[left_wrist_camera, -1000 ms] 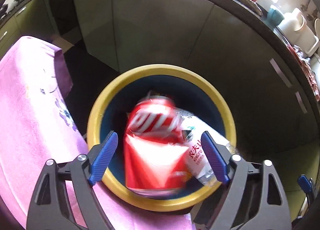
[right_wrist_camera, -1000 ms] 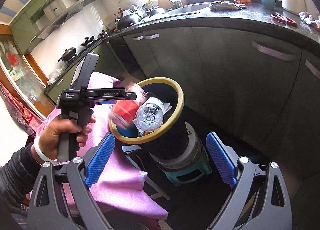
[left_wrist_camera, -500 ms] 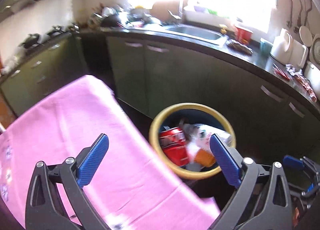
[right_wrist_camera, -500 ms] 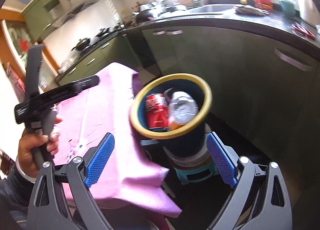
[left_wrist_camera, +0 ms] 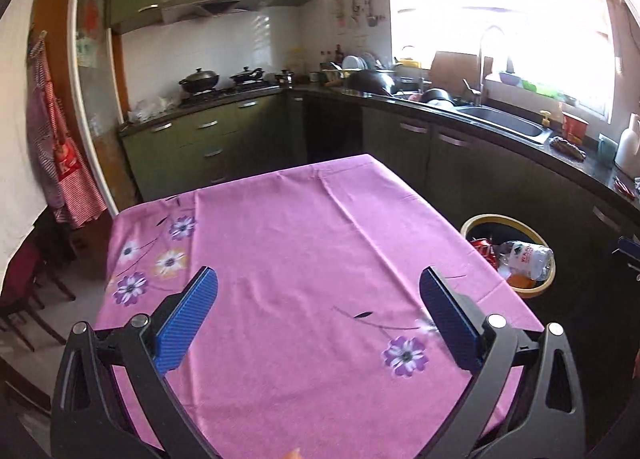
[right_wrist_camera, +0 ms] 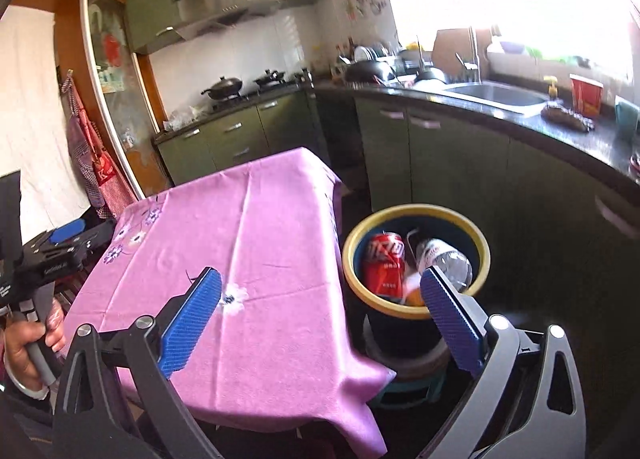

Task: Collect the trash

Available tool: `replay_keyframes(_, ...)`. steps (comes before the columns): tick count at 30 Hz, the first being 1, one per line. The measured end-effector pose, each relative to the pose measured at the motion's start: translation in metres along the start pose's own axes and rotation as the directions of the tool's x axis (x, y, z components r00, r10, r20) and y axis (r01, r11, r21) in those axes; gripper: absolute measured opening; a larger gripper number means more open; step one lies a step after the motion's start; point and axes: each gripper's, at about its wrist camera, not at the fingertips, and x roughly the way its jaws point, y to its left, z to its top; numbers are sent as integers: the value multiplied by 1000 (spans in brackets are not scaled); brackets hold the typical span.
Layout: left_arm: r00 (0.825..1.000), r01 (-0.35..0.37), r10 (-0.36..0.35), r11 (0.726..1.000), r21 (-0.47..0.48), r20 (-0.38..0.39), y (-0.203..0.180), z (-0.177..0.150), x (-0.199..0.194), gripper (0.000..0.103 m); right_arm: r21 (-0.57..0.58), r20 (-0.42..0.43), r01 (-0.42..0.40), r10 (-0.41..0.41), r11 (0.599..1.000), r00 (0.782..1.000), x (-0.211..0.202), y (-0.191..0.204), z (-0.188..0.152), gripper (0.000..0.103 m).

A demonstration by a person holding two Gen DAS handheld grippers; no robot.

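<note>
Matt cloth tablecloth point(left_wrist_camera: 320, 259); probably plastic bottle point(right_wrist_camera: 444, 259).

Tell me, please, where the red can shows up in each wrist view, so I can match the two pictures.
Left wrist view: the red can is only partly visible at the right edge of the picture, inside the yellow-rimmed bin, left of the plastic bottle.
Right wrist view: the red can stands in the bin at centre right, again left of the bottle.
Shared landmark: the pink tablecloth beside the bin.

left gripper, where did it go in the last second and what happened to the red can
The left gripper pulled back from over the bin to above the pink tablecloth, open and empty. The red can settled inside. The plastic bottle and right gripper stayed.
</note>
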Motion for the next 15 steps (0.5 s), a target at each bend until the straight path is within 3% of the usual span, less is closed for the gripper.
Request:
replay_keyframes(7,995,-100,101,993,-66,8,48,-23,-36,96,-47,25,-13,15,999,1000,-13,21,0,98)
replay_keyframes(15,992,-124,127,988,-93,18,59,-29,-54,96,-47,42,-35,37,998,998,-20,25,-2,98)
